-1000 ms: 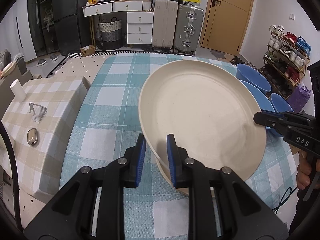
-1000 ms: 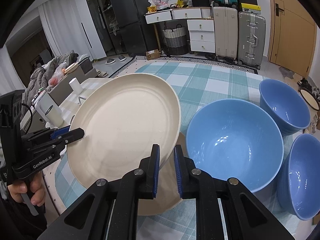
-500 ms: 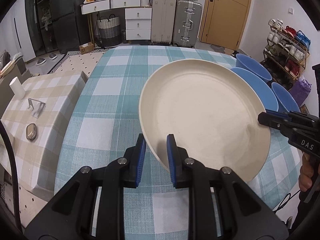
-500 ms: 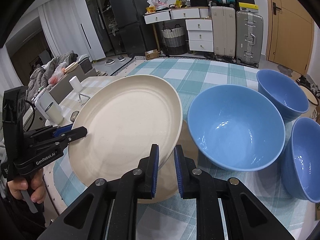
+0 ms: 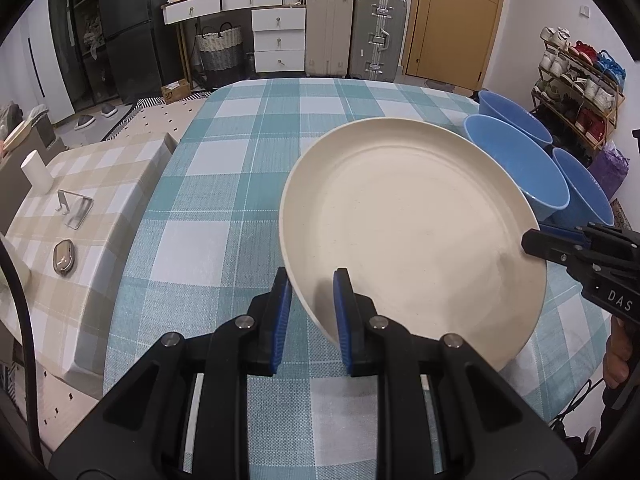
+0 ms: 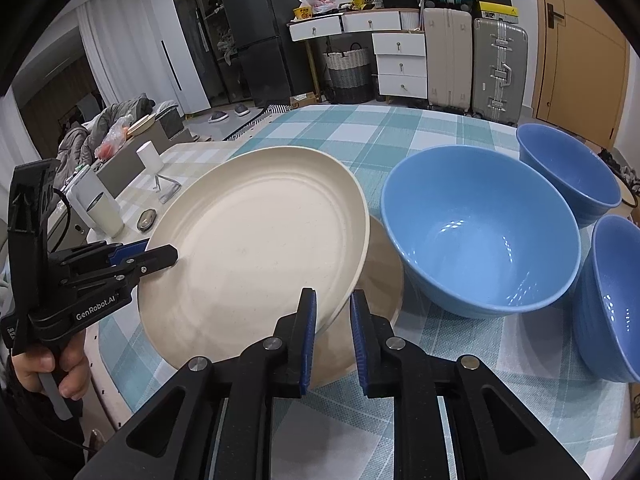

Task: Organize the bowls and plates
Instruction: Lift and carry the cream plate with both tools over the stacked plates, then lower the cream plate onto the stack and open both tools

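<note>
A large cream plate (image 5: 412, 224) (image 6: 256, 240) hangs tilted just above the teal checked table (image 5: 224, 184), gripped at two opposite sides. My left gripper (image 5: 310, 280) (image 6: 160, 254) is shut on its left rim. My right gripper (image 6: 332, 300) (image 5: 532, 242) is shut on its right rim. A second cream plate (image 6: 386, 276) lies on the cloth right under the held one, mostly hidden by it. Three blue bowls stand to the right: a big one (image 6: 480, 232) (image 5: 516, 160), one behind it (image 6: 568, 172) and one at the table's edge (image 6: 612, 300).
A lower side table with a beige checked cloth (image 5: 100, 200) adjoins on the left; it bears a white cup (image 5: 36, 172), a metal stand (image 5: 74, 208) and a small oval object (image 5: 64, 258). Drawers, suitcases and a door stand beyond. A shoe rack (image 5: 580, 80) is at the right.
Both grippers have sunk with the cream plate between them, so it now hangs closer to the plate lying on the table. The grips are unchanged.
</note>
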### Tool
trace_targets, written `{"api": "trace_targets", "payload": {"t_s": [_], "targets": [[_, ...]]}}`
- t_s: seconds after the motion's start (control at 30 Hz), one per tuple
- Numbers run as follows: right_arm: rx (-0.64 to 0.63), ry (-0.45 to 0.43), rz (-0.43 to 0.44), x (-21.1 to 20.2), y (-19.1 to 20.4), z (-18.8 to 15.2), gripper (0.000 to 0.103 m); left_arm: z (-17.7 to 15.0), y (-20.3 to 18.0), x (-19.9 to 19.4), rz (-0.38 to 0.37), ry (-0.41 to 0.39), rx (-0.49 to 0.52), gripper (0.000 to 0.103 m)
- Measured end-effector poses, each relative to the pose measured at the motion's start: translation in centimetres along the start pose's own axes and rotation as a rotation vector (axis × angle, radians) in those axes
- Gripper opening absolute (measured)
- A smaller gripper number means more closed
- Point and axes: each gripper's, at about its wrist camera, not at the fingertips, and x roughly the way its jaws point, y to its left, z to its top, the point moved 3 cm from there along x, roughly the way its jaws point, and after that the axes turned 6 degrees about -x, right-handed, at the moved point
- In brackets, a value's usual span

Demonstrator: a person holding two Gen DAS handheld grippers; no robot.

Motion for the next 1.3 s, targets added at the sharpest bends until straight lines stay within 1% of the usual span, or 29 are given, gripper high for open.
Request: {"api": "trace_targets", "payload": {"t_s": [0.47, 0.67, 1.17, 1.3], "targets": [[0.008, 0.03, -0.024, 1.5, -0.2, -1.4, 0.018, -1.0, -0.5, 2.3, 0.015, 0.032, 0.028, 0.017], [0.01, 0.04, -0.038, 2.1, -0.1, -1.5, 0.018, -1.2, -0.8, 3.2, 0.013, 0.041, 0.032, 0.017], [0.022, 0.057, -0.06, 2.6, -0.6, -1.8, 0.019, -1.0, -1.5, 4.4, 0.025, 0.04, 0.049, 0.017], [0.004, 0.059, -0.082, 2.9, -0.3, -1.9, 0.019, -1.2, -1.6, 4.8, 0.032, 0.036, 0.061, 0.018]]}}
